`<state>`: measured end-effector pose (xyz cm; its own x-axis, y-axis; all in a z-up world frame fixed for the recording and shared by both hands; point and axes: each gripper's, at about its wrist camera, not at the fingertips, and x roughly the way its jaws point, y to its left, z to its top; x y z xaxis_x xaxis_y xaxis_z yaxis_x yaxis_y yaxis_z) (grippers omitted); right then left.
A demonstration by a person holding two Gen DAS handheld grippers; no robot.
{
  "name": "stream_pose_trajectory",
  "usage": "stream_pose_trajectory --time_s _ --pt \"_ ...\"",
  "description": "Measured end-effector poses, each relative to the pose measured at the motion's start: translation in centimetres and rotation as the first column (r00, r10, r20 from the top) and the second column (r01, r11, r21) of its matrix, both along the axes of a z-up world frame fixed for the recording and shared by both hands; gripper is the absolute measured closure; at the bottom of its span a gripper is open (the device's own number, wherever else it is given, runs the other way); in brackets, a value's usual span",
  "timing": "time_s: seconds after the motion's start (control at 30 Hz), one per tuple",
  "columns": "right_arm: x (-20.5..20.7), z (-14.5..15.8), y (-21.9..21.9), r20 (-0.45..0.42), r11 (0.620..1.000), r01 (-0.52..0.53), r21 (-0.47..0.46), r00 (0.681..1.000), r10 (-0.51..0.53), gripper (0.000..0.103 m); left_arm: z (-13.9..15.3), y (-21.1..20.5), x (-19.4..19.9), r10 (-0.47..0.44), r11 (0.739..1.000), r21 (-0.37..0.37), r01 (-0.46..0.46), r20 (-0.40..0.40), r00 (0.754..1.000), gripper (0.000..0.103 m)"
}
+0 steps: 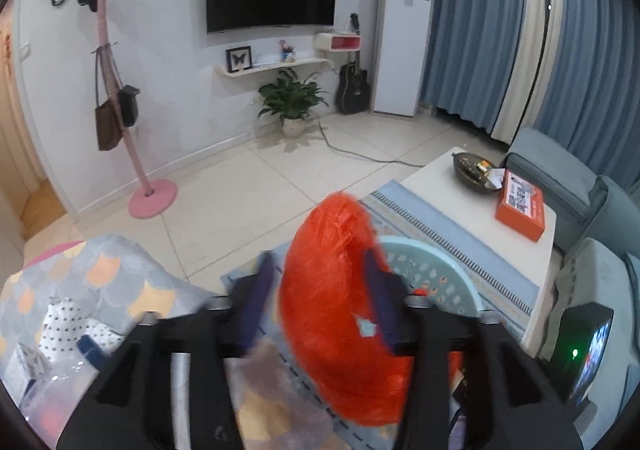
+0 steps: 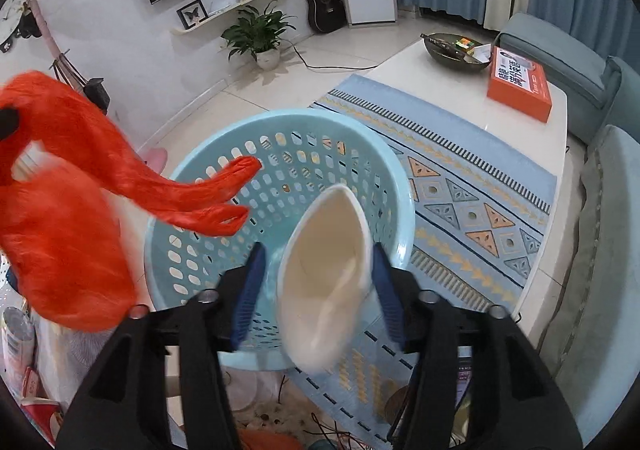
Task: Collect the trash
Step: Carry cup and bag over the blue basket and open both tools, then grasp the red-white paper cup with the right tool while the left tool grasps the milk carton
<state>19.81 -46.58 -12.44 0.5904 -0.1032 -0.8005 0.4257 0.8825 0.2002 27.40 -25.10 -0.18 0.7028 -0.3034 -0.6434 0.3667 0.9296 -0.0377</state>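
An orange-red plastic bag (image 1: 340, 310) hangs between the fingers of my left gripper (image 1: 318, 262). It lies against the right finger, with a thin gap at the left finger, so the jaws stand open. The same bag (image 2: 68, 230) shows blurred at the left of the right wrist view, its handles trailing over a light blue perforated basket (image 2: 280, 118). A squashed cream paper cup (image 2: 324, 270) sits between the fingers of my right gripper (image 2: 319, 250), above the basket. It touches only the right finger, and these jaws are open too. The basket (image 1: 432, 266) lies just behind the bag.
The basket stands on a blue patterned rug (image 2: 460, 190). To the right, a white coffee table (image 2: 420, 62) carries an orange box (image 2: 520, 90) and a dark bowl (image 2: 456, 50). Grey-blue sofa seats (image 2: 600, 250) lie right of it. A scale-patterned blanket (image 1: 100, 270) is at lower left.
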Motion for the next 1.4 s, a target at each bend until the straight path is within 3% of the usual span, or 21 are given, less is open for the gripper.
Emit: stream_pose_trajectory --time_s 0.03,0.17,0.23,0.47,0.67,0.93,1.17,1.27,1.4 --pt "-0.2 0.0 0.0 0.003 1.000 -0.002 0.000 1.000 0.002 0.049 0.0 -0.4 0.0 -0.001 1.000 0.007 0.000 0.006 1.000 0.039" --pt "-0.6 0.3 0.1 0.015 1.000 -0.014 0.006 1.000 0.014 0.049 0.2 -0.7 -0.8 -0.045 0.999 0.014 0.045 0.015 0.999 0.037" --pt "-1.0 0.9 0.3 0.028 1.000 -0.017 -0.005 0.999 0.017 0.049 0.6 -0.5 -1.4 -0.069 0.998 -0.003 0.069 0.027 0.997 0.029" --pt "-3.0 4.0 1.9 0.100 0.998 -0.051 -0.036 0.993 0.054 0.049 2.4 1.9 -3.8 -0.096 0.993 -0.061 0.099 0.056 0.994 0.028" --pt "-5.2 8.2 5.8 0.205 0.989 -0.133 -0.065 0.968 0.144 0.049 4.3 7.2 -7.0 -0.053 0.987 -0.147 0.065 0.081 0.995 0.028" --pt "-8.9 12.7 14.1 0.330 0.939 -0.319 -0.126 0.879 0.343 0.046 6.6 17.7 -13.1 0.093 0.981 -0.184 -0.067 0.136 0.986 0.028" --pt "-10.8 11.4 21.5 0.301 0.862 -0.478 -0.171 0.807 0.507 0.039 5.7 28.3 -17.5 0.246 0.963 -0.146 -0.227 0.135 0.960 0.025" --pt "-10.8 9.9 23.1 0.271 0.842 -0.513 -0.168 0.797 0.540 0.039 3.6 33.2 -18.4 0.341 0.938 -0.107 -0.331 0.102 0.934 0.024" --pt "-10.7 8.0 24.0 0.232 0.832 -0.529 -0.167 0.799 0.555 0.037 0.3 39.3 -18.2 0.460 0.884 -0.094 -0.457 0.001 0.888 0.024"
